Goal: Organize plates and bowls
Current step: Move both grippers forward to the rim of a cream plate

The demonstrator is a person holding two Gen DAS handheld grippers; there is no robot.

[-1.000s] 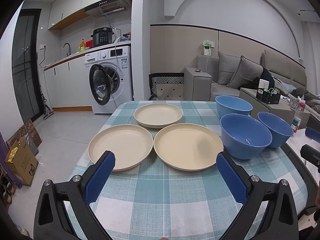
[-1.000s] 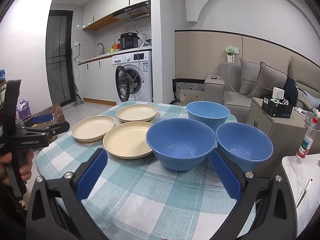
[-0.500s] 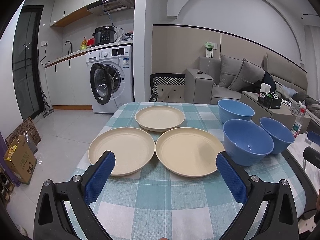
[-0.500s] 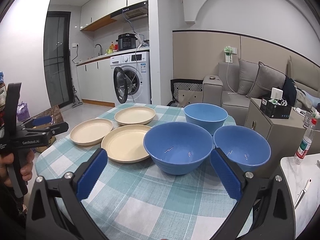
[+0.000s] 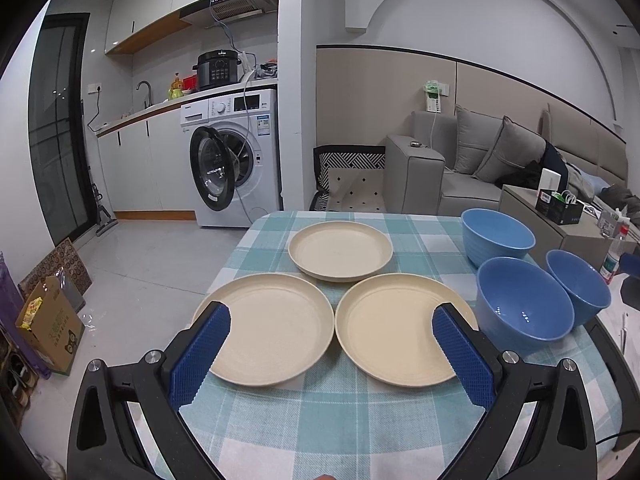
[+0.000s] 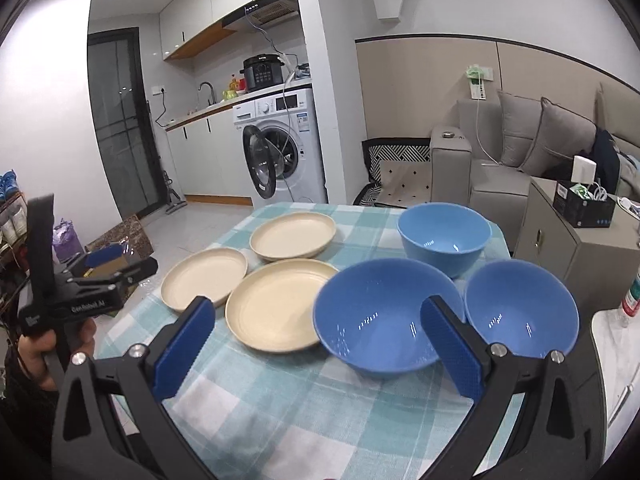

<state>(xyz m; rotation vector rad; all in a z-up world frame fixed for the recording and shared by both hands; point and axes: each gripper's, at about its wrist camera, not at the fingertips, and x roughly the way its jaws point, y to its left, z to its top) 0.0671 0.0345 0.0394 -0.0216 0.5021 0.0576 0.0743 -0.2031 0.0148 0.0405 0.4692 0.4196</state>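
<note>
The left hand-held gripper (image 5: 331, 342) hovers low over the counter's (image 5: 320, 412) near edge, released and holding nothing, aimed between two cream plates (image 5: 269, 338) (image 5: 404, 330); its blue pads (image 5: 200, 354) cover their near rims. The right hand-held gripper (image 6: 316, 342) also gapes wide, tilted, in front of the nearest blue bowl (image 6: 384, 316), one pad overlapping its rim. A third plate (image 5: 340, 250) and two more bowls (image 6: 444, 234) (image 6: 520, 312) sit behind. A sofa (image 5: 480, 168) and washing machine (image 5: 236, 156) stand beyond.
</note>
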